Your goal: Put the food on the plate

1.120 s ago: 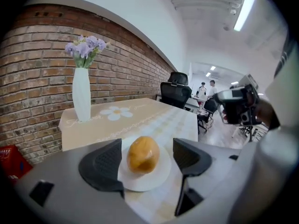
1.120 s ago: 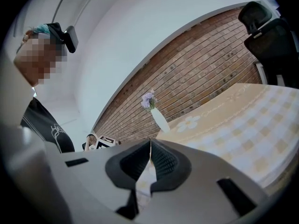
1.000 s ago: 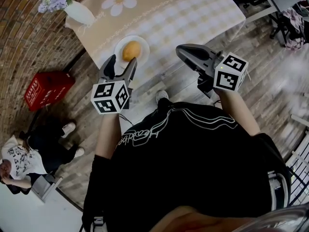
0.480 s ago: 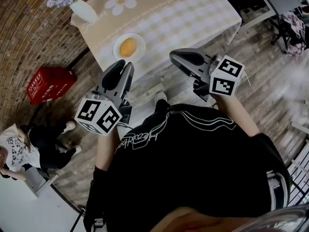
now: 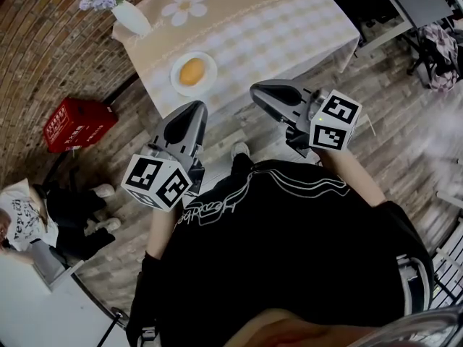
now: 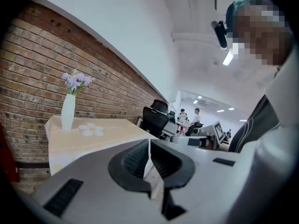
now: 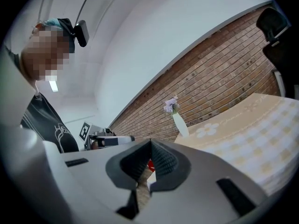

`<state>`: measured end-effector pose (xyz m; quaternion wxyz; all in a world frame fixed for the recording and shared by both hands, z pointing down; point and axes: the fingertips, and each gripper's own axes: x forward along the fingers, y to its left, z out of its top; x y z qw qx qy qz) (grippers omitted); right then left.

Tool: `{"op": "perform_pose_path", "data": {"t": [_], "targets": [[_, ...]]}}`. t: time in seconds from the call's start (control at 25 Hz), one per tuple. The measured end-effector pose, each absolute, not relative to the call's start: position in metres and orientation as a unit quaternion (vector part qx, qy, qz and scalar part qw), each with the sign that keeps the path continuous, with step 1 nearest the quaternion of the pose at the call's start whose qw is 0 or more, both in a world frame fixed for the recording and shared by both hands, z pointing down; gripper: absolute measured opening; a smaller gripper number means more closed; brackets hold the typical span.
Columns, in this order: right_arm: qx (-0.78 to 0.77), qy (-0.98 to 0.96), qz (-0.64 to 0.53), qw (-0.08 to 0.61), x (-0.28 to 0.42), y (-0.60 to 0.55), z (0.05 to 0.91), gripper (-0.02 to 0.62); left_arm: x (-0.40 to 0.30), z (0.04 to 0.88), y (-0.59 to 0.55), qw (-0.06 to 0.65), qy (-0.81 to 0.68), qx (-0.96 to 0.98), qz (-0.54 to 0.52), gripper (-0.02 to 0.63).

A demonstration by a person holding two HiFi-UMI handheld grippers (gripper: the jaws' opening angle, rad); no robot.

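An orange round piece of food (image 5: 192, 71) lies on a white plate (image 5: 179, 84) near the front edge of the table (image 5: 275, 20). My left gripper (image 5: 197, 108) is held off the table, in front of the plate and apart from it, its jaws shut with nothing between them (image 6: 149, 146). My right gripper (image 5: 255, 90) hangs to the right, in front of the table edge, jaws shut and empty (image 7: 150, 146). The plate and food do not show in either gripper view.
A white vase of purple flowers (image 5: 130, 16) stands at the table's far left corner. A red crate (image 5: 76, 125) sits on the wooden floor at left, a seated person (image 5: 29, 215) beyond it. Office chairs (image 5: 427, 6) stand at the right.
My left gripper has pulled back from the plate toward my body and its jaws have closed empty. The food stays on the plate. The right gripper shifted slightly left.
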<state>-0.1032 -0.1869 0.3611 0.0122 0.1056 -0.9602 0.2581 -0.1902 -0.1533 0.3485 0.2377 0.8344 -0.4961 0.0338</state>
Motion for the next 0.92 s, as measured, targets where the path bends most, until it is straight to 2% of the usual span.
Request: {"op": "perform_pose_path", "data": {"t": [0.92], "targets": [[0.101,-0.96,0.261,0.014,-0.107,-0.1925,0.3627,-0.003,-0.1879,0.3491,-0.1584,0.24,-0.495,0.835,0.032,0.014]]}}
